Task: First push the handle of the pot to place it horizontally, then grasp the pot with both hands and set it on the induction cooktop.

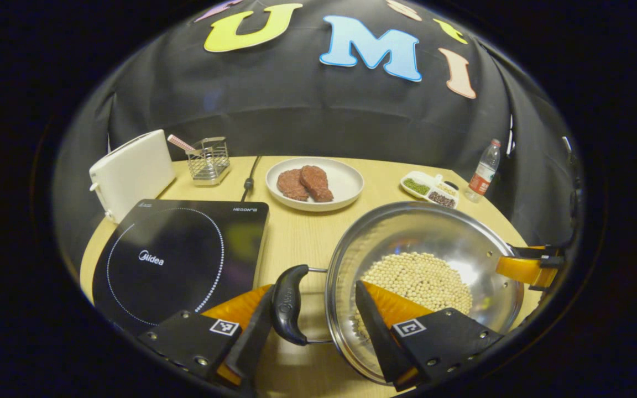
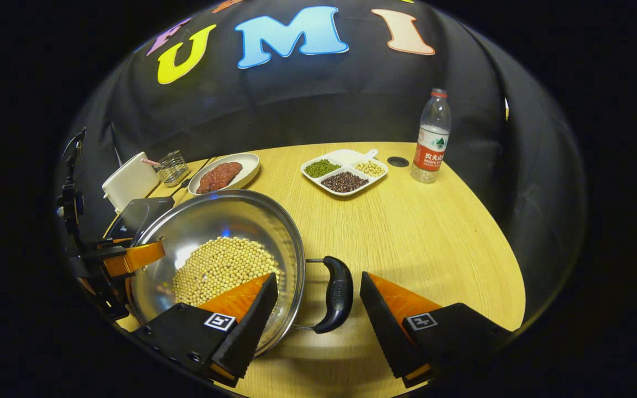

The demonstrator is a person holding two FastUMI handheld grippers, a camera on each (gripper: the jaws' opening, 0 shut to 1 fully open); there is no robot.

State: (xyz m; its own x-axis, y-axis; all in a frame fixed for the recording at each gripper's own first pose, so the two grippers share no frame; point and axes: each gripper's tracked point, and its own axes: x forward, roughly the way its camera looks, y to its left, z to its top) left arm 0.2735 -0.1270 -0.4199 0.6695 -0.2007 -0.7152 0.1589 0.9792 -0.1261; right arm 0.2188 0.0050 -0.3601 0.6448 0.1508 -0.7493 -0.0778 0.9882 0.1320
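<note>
- Shiny round steel pot, holding pale beans, sits on the wooden table beside the glossy black cooktop.
- Left gripper is wide open around one curved black handle.
- Right gripper is wide open around the other handle.

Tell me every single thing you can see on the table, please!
pot: one, shiny steel, near edge of the table, right of the cooktop
pot handles: two, black, one on each side
soybeans: a heap, pale yellow, inside the pot
induction cooktop: one, black, left of the pot
toaster: one, white, behind the cooktop
wire rack: one, silver, beside the toaster
plate: one, white, holding two reddish-brown meat pieces
divided dish: one, white, with green, dark and pale beans
water bottle: one, clear, red label, far right
table: one, light wood
left hand-held gripper: black and orange, open around one handle
right hand-held gripper: black and orange, open around the other handle
</note>
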